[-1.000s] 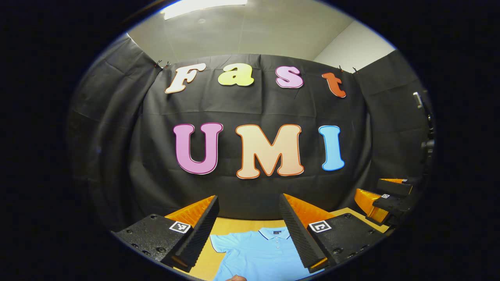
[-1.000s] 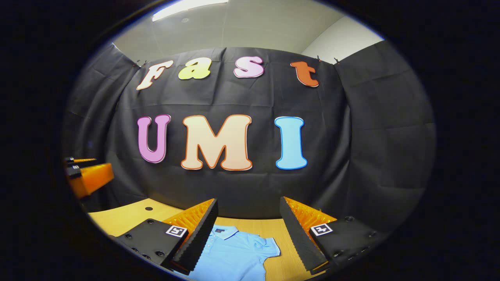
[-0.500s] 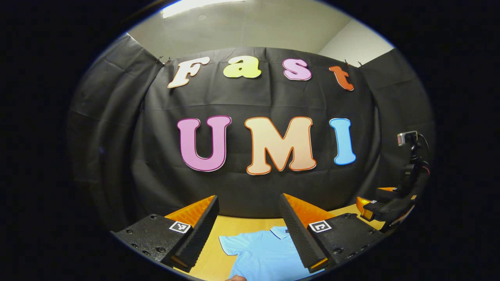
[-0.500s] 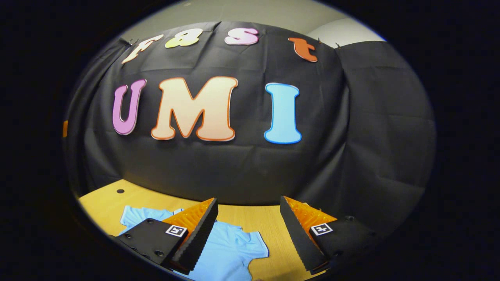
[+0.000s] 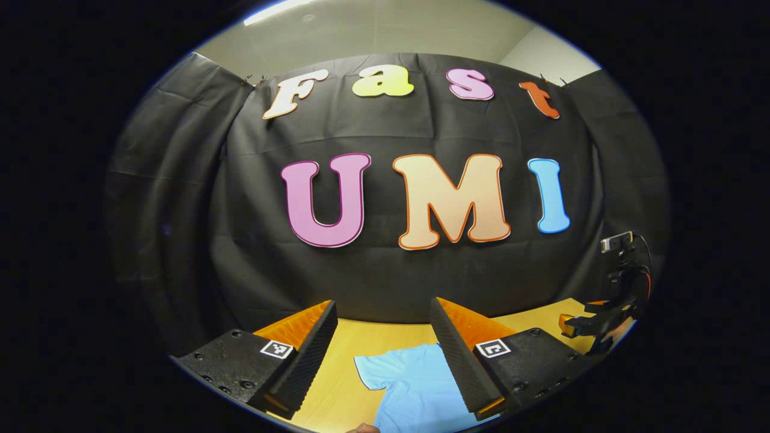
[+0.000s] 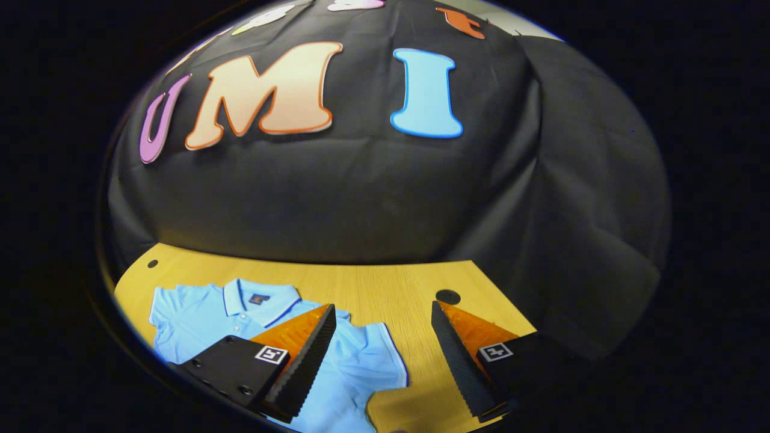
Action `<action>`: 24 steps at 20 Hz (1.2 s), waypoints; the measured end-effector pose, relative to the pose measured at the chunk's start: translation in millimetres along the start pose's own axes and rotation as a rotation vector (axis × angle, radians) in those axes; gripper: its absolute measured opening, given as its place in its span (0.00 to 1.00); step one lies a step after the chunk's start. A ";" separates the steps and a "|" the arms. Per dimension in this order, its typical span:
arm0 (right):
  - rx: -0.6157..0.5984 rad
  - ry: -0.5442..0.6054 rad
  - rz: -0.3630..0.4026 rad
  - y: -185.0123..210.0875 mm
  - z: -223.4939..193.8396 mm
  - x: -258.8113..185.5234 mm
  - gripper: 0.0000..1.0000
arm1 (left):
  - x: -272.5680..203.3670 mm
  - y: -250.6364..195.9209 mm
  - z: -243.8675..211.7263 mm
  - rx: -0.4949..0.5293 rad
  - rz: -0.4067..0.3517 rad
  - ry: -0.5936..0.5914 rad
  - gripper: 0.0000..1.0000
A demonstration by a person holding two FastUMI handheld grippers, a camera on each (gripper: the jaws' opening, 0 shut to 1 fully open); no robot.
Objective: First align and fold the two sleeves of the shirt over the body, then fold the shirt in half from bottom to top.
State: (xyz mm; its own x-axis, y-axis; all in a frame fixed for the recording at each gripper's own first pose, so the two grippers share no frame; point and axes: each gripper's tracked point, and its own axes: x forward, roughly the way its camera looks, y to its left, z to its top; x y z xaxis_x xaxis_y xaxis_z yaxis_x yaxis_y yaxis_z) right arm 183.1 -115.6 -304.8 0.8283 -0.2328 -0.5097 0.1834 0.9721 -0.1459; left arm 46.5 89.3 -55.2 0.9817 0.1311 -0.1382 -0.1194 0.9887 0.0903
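Note:
A light blue polo shirt (image 6: 198, 316) lies flat on the wooden table (image 6: 373, 288), collar toward the booth wall. In the right gripper view its right sleeve (image 6: 379, 361) spreads out between my fingers. My right gripper (image 6: 383, 361) is open above that sleeve, holding nothing. In the left gripper view the shirt's left sleeve (image 5: 385, 367) lies between the fingers of my left gripper (image 5: 383, 361), which is open and empty, well above the table. The right gripper (image 5: 592, 325) also shows far off at the right edge of the left gripper view.
The table has a round hole (image 6: 447, 296) near the right gripper and a smaller hole (image 6: 152, 263) at its back left corner. Black cloth closes the table's back and sides. A small device on a stand (image 5: 622, 258) stands at the right in the left gripper view.
The right gripper has tipped down and come lower toward the shirt's right sleeve, bringing the whole collar into view. The left gripper has shifted left, so the shirt sits further right between its fingers.

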 end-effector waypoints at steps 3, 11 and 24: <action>-0.013 0.087 -0.018 -8.4 -33.0 20.9 0.99 | 9.1 0.3 -9.0 0.001 0.004 0.020 0.94; -0.007 0.222 -0.028 -14.6 -94.8 60.0 0.99 | 19.4 -0.1 -29.4 -0.001 0.014 0.078 0.94; 0.135 0.315 0.014 -0.7 -115.1 70.1 0.28 | 26.6 -8.5 -38.0 -0.010 -0.004 0.100 0.94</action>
State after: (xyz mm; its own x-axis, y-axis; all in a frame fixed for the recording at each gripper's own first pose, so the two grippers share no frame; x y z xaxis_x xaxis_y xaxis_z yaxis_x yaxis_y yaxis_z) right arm 180.1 -135.7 -438.0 0.6308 -0.1958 -0.7509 0.2591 0.9653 -0.0340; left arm 68.0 87.1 -97.1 0.9625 0.1329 -0.2363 -0.1170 0.9899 0.0800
